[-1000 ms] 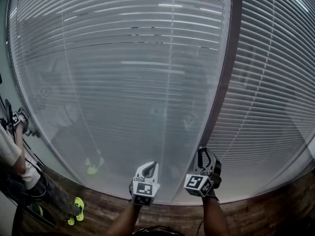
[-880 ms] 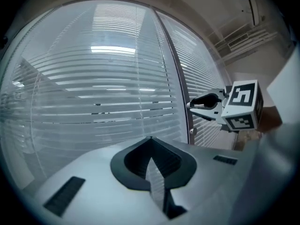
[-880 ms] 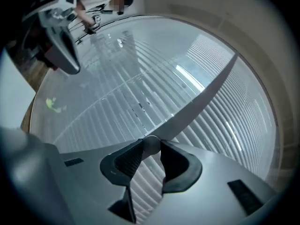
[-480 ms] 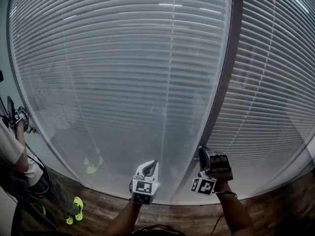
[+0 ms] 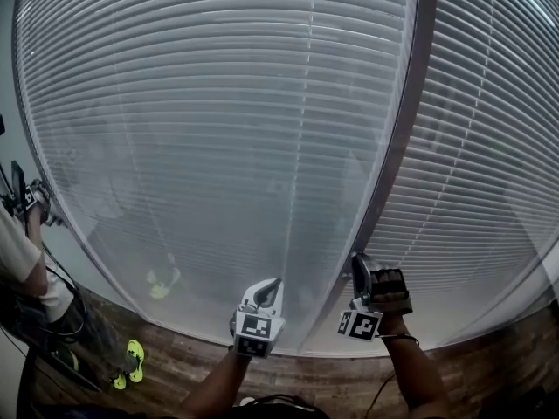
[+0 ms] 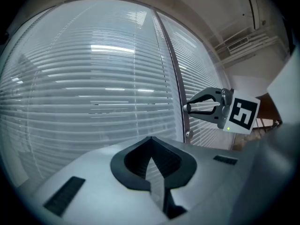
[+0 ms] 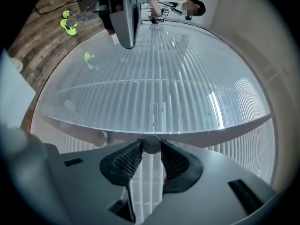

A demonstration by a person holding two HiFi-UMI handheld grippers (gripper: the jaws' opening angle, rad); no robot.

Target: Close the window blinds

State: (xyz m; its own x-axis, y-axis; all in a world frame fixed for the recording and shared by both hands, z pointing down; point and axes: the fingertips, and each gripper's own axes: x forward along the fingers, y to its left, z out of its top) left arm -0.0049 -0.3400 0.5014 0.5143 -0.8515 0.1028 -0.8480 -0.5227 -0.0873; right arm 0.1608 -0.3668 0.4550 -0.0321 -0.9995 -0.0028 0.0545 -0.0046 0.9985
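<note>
One wand [image 7: 151, 144], end-on along the jaws, is clamped by right hand-held gripper [image 7: 151, 146]; left hand-held gripper [image 6: 151, 141] closed.

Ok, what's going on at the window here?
A person stands facing the white slatted window blinds, one tool in each hand. The right tool is clamped on a small round grey knob by the grey post between the two blinds, probably the slat control. The left tool is shut and empty. The slats look almost closed.
</note>
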